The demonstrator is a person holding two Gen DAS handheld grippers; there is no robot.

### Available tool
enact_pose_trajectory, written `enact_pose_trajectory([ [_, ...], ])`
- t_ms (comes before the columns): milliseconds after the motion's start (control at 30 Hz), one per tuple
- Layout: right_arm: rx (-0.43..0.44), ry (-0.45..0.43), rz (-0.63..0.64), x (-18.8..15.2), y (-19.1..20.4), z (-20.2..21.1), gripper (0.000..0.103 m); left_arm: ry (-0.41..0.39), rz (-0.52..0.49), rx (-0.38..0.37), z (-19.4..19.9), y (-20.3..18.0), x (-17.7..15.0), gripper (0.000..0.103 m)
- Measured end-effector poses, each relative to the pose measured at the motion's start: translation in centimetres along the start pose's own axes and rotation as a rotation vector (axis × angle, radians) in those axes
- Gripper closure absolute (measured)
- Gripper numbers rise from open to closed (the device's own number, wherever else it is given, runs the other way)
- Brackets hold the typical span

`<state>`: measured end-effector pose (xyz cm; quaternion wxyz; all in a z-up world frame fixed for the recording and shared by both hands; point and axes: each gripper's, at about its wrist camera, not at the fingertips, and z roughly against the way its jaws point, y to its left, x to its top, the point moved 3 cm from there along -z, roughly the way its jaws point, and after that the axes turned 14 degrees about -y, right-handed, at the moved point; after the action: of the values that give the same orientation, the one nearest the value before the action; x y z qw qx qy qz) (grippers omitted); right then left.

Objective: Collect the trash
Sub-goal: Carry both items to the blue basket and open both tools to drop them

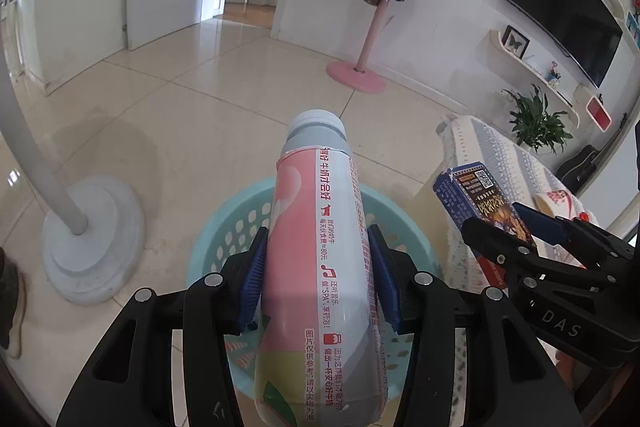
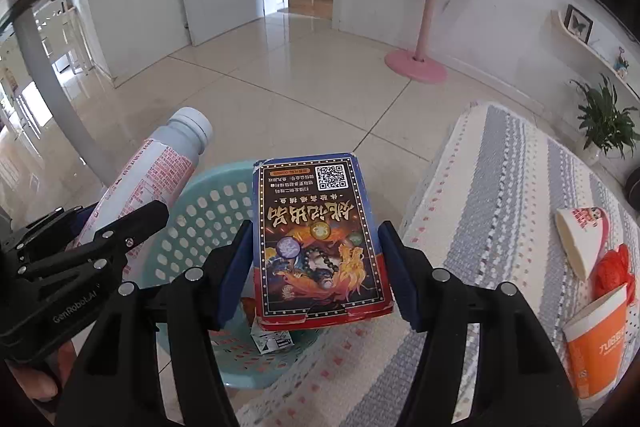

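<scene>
The left gripper (image 1: pixel 320 275) has its jaws clamped on the sides of a pink bottle (image 1: pixel 316 267), whose grey cap points away from the camera. The bottle hangs over a light-blue basket (image 1: pixel 224 227) that stands on the tiled floor (image 1: pixel 180 99).

The right gripper (image 2: pixel 316 267) has its jaws closed against the two long edges of a flat printed box (image 2: pixel 320 239), held face up. The box also sits above the basket, over the side nearest the tabletop (image 2: pixel 500 195), which carries a striped cloth and lies just beside the basket. A few scraps of paper lie in the bottom of the basket.

On the tabletop, away from the basket, a white paper cup (image 2: pixel 580 239) lies tipped on its side, with an orange cup (image 2: pixel 596 343) and a red crumpled bag (image 2: pixel 614 267) next to it.
</scene>
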<state>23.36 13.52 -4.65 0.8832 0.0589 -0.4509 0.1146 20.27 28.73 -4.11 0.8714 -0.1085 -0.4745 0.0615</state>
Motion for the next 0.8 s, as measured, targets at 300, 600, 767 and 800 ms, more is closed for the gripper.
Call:
enact_pose_trajectory([
  [300, 0.009, 0.035, -0.050, -0.2, -1.3, -1.8, 0.043, 0.042, 0.016, 0.003, -2.5, 0.7, -0.7, 0.056],
  [600, 0.000, -0.002, -0.063, 0.2, -3.1, 1.0, 0.042, 0.017, -0.009, -0.015, -0.7, -1.0, -0.1, 0.041],
  [767, -0.005, -0.054, -0.074, 1.5, -4.5, 4.7, 0.042, -0.029, -0.032, -0.035, 2.3, -3.3, 1.1, 0.041],
  [800, -0.011, -0.070, -0.070, 1.8, -4.8, 5.8, 0.042, -0.036, -0.034, -0.038, 2.7, -3.7, 1.4, 0.041],
])
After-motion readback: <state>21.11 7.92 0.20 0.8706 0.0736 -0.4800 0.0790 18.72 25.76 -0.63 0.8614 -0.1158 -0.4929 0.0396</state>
